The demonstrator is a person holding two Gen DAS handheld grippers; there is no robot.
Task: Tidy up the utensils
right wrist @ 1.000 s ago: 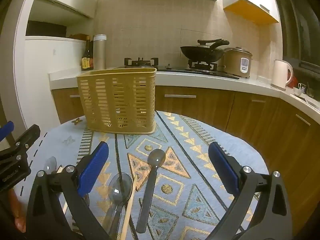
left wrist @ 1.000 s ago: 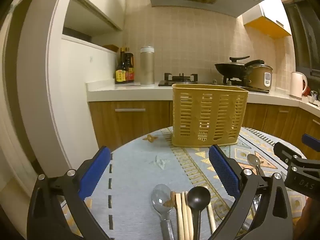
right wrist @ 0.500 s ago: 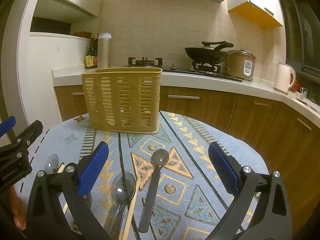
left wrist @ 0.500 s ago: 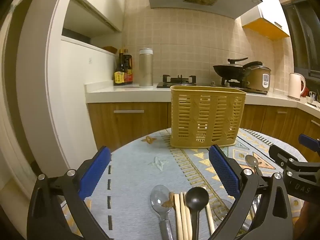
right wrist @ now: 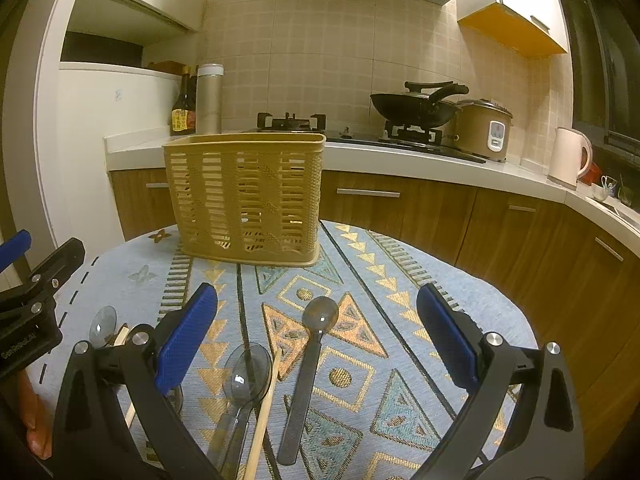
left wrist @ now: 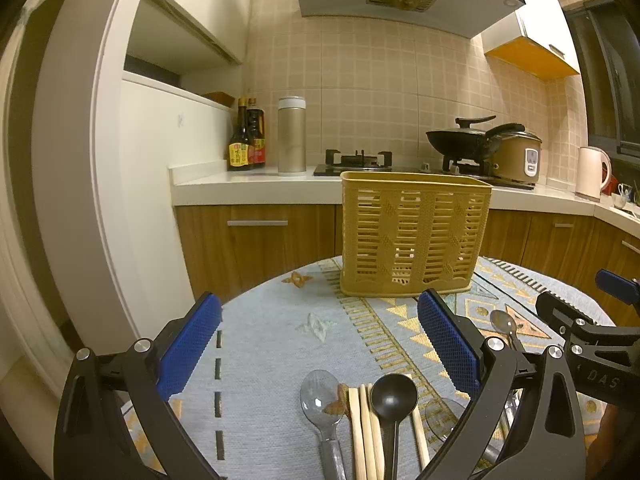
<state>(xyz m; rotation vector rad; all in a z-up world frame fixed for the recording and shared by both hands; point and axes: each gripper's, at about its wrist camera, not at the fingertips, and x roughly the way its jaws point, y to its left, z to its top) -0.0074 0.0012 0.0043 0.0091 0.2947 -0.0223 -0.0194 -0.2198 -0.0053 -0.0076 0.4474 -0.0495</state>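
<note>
Left hand-held gripper (left wrist: 318, 354): released, holding nothing, above black spoon (left wrist: 392, 400), clear spoon (left wrist: 321, 396), wooden chopsticks (left wrist: 362, 432). Right hand-held gripper (right wrist: 318, 342): released, holding nothing, over grey spoon (right wrist: 316, 332), clear spoon, single chopstick (right wrist: 266, 404). Yellow slotted basket (right wrist: 244, 196): upright at far side of patterned desk (right wrist: 400, 304), utensils well apart from it

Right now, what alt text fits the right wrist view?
The right gripper hangs open above a patterned tablecloth, over a grey spoon, a clear spoon and a chopstick. A yellow slotted basket stands behind them.
</note>
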